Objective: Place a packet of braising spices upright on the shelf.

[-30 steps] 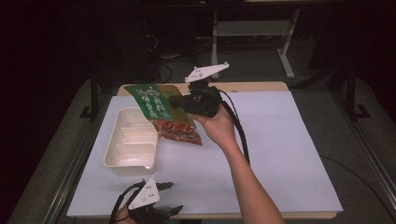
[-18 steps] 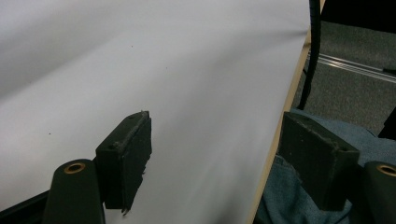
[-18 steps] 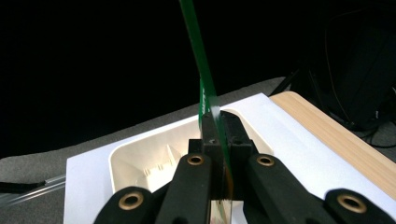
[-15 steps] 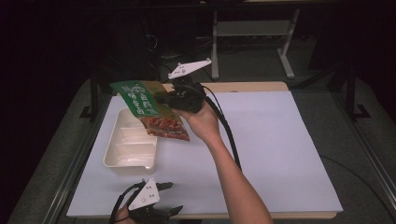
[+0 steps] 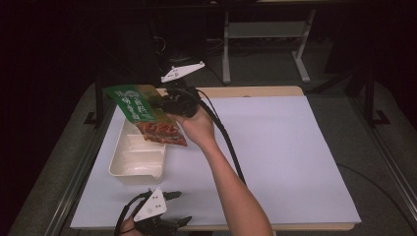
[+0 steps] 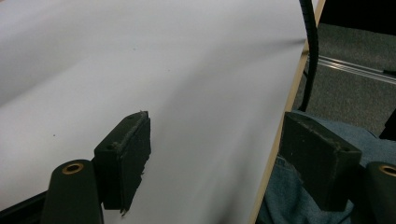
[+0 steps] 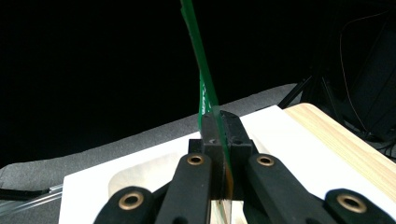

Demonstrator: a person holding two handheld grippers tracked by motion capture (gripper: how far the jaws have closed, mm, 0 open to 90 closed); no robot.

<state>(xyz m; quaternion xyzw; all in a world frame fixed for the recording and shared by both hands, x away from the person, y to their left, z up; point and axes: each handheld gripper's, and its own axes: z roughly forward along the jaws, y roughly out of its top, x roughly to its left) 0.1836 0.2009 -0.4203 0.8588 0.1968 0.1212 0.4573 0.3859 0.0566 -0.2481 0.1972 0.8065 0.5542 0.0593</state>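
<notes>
Between right tongs (image 7: pixel 223 122), snack packet (image 5: pixel 142 112)

Green-topped flat plastic snack pouch (image 5: pixel 147 115) with white print, orange-red below. Cream rectangular plastic tray (image 5: pixel 138 157), plain. White sheet over pale wood tabletop (image 5: pixel 295 147). Black tools, white three-cornered plates. Blue denim near right.

A white sheet (image 5: pixel 275 147) covers most of a wooden table (image 5: pixel 246 91), whose bare edge shows along the far side. Dark grey carpet (image 5: pixel 388 162) lies around the table, with metal rails (image 5: pixel 74 167) running along both its sides. Beyond the far edge a light metal stand (image 5: pixel 265 34) rises from the floor in a dark room.
</notes>
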